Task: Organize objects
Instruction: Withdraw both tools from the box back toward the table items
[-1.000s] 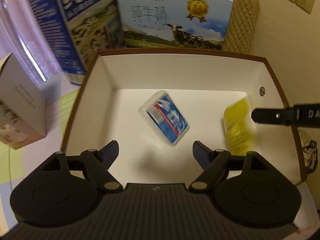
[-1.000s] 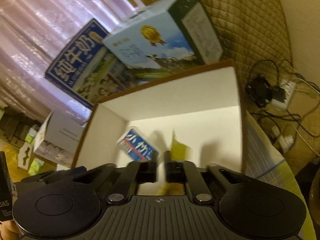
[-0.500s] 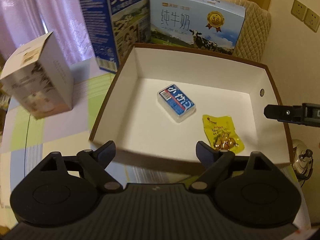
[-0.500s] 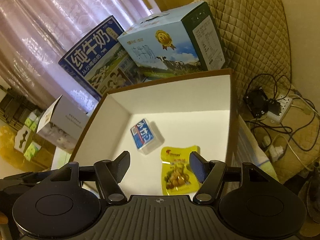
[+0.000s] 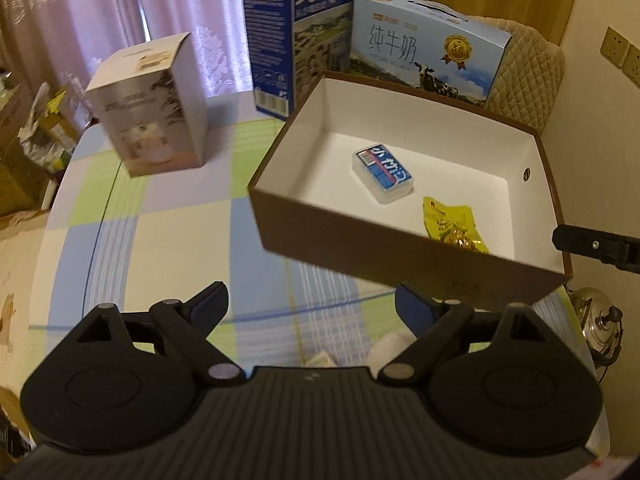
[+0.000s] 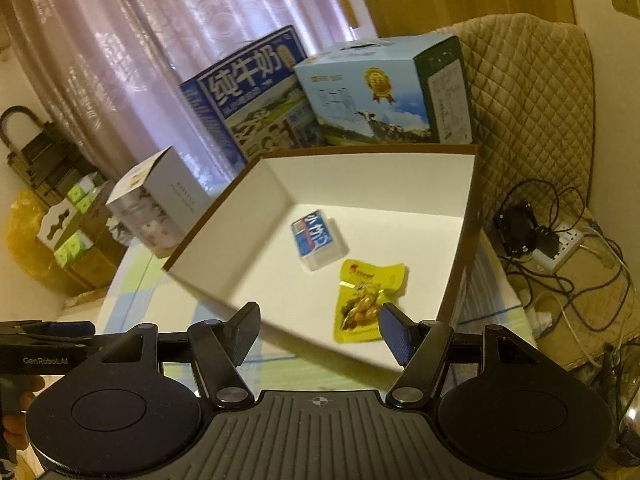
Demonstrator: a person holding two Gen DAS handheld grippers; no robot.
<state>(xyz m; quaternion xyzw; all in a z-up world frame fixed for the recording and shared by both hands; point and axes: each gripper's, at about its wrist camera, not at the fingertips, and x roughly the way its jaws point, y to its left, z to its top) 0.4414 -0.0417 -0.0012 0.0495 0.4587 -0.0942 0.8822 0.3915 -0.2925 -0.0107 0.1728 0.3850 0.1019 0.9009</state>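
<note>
Both my left tool [image 5: 308, 300] and right tool [image 6: 318, 328] hang spread and empty; tissue pack [image 5: 383, 178] and snack packet [image 5: 454, 225] lie sorted in the box [image 5: 340, 236] by the bench's far edge.

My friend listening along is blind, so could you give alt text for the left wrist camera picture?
An open brown box with a white inside sits on a checked tablecloth, holding a blue packet and a yellow snack pouch. The left claw, open and empty, is in the foreground. Two milk cartons stand behind the box.
</note>
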